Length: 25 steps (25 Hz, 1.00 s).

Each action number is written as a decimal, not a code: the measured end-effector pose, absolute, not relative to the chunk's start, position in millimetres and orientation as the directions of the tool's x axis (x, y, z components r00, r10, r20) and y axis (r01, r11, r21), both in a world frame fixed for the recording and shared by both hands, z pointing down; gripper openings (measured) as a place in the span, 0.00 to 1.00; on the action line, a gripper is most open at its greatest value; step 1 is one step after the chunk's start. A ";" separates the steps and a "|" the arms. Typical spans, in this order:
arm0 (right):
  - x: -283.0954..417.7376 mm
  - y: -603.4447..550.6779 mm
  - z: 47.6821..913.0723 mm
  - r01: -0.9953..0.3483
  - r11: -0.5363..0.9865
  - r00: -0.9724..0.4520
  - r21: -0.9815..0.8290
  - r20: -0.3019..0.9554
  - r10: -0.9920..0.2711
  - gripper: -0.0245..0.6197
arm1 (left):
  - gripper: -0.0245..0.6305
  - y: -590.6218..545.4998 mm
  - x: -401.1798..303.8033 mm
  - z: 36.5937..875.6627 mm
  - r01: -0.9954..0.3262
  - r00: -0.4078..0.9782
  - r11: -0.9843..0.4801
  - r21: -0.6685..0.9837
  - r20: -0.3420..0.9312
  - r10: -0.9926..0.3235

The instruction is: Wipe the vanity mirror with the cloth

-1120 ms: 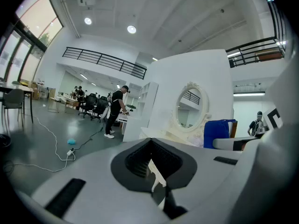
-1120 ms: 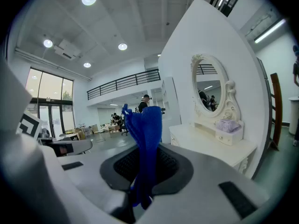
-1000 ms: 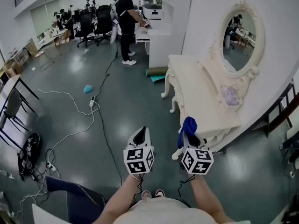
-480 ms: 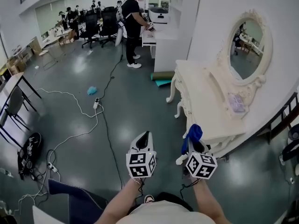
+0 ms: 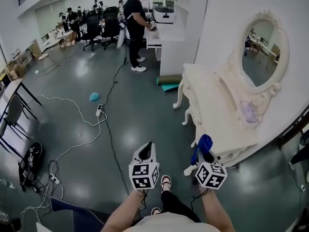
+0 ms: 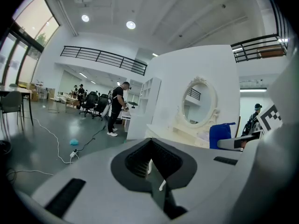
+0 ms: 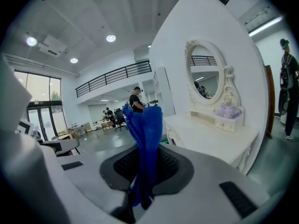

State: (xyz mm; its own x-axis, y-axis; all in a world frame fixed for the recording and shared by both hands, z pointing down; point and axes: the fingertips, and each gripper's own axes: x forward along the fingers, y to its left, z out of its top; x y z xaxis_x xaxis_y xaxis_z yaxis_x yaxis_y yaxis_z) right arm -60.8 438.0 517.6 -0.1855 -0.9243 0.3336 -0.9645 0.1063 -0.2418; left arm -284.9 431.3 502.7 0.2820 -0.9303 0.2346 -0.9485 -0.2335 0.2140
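Note:
The white vanity table [image 5: 207,100] stands against the wall at the right, with its oval mirror [image 5: 263,52] in an ornate white frame. My right gripper [image 5: 205,151] hangs just off the table's near corner, shut on a blue cloth [image 5: 204,142] that sticks up between its jaws. In the right gripper view the cloth [image 7: 145,125] rises from the gripper [image 7: 147,171], and the mirror [image 7: 205,71] lies ahead to the right. My left gripper [image 5: 147,148] is beside it over the floor, shut and holding nothing. In the left gripper view, the left gripper [image 6: 152,164] points toward the mirror [image 6: 198,101].
A purple bundle [image 5: 250,112] lies on the vanity's small shelf. Cables [image 5: 104,124] and a power strip cross the grey floor, near a blue scrap [image 5: 94,96]. A rolled mat [image 5: 169,79] lies behind the vanity. A person [image 5: 135,23] stands at a white desk. A black chair [image 5: 14,110] stands at the left.
Across the frames the vanity has slid right and both grippers sit lower in the head view. A foot now shows between the grippers. Both grippers keep their grip states.

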 end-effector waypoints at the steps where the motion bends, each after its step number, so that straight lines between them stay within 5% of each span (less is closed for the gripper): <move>1: -62.5 429.6 519.5 -0.964 0.110 -0.190 -0.244 0.336 -0.922 0.14 | 0.04 423.2 -286.3 504.6 -0.949 0.279 -0.229 0.217 0.237 -0.931; 25: 4.2 121.9 533.7 -0.962 0.060 -0.157 -0.266 0.362 -0.919 0.14 | 0.04 114.5 -211.4 505.7 -0.938 0.328 -0.287 0.193 0.237 -0.915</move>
State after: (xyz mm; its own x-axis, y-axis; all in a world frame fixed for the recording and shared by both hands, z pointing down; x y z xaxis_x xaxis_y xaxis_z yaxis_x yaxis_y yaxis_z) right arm 4.2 121.9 533.7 -0.1572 -0.9187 0.3624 -0.9622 0.0598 -0.2659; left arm -211.4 114.5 505.7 0.3282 -0.9145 0.2366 -0.9384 -0.2868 0.1929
